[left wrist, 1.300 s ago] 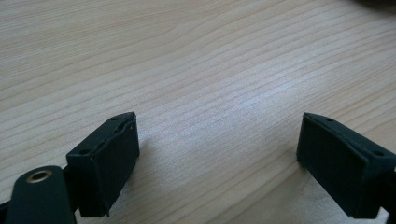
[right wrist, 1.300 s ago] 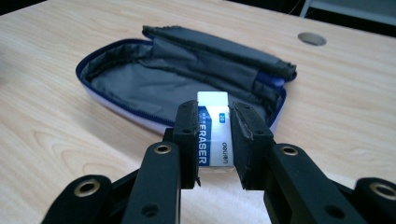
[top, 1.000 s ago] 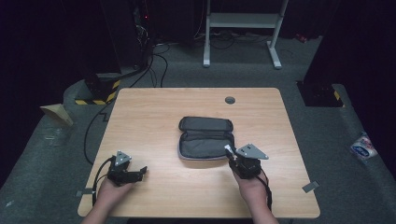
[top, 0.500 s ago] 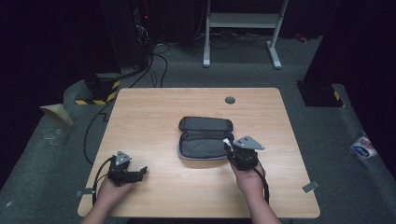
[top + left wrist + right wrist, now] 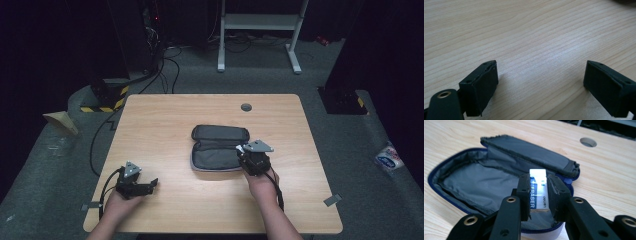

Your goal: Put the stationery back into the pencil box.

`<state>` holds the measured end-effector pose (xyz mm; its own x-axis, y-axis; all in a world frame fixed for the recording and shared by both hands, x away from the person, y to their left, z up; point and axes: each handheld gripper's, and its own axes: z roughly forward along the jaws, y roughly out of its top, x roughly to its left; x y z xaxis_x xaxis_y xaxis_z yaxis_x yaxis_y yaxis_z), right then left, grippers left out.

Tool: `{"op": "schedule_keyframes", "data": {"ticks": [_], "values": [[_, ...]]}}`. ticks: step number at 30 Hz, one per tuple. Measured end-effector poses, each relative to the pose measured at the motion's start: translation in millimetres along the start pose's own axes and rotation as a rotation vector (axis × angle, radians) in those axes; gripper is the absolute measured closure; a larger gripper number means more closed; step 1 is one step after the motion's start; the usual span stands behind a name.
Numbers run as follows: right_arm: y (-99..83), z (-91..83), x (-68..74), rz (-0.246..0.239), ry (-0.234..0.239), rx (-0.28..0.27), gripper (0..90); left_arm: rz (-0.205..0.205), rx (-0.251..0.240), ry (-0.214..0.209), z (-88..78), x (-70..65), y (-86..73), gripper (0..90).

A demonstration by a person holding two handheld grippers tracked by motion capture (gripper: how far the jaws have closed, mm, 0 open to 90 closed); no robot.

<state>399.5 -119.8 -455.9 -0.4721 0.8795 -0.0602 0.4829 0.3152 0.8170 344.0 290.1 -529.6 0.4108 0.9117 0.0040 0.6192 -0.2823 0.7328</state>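
**Eraser clamped, poised over the open case**

Your right gripper point(image 5: 537, 192) is clamped on the eraser point(image 5: 538, 191), its white end sticking out past the pads. Just beyond and below it lies the open pencil case point(image 5: 474, 182). Your left gripper point(image 5: 541, 82), jaws apart, rests well apart on the table point(image 5: 536, 30).

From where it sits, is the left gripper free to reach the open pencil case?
Probably yes: the left gripper rests open on bare table, with nothing between it and the pencil case.
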Motion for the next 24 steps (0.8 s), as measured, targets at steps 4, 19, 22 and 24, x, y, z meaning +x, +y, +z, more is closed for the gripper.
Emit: {"op": "schedule_keyframes", "data": {"ticks": [4,19,22,24], "values": [[0.3,7.3,1.2,-0.001,-0.005,0.03,72.4,0.003,0.0,-0.003,0.2,0.2,0.2,12.9],[-7.5,36.7,2.7,0.014,-0.009,0.134,72.3,0.006,-0.001,-0.005,-0.1,0.3,0.0,13.1],[-8.6,40.4,2.1,0.018,-0.004,0.138,72.3,0.006,0.0,-0.005,0.0,0.3,0.2,13.1],[-9.7,43.0,2.5,0.024,-0.003,0.145,72.3,0.006,0.0,-0.005,0.0,0.3,0.1,13.1]]}}
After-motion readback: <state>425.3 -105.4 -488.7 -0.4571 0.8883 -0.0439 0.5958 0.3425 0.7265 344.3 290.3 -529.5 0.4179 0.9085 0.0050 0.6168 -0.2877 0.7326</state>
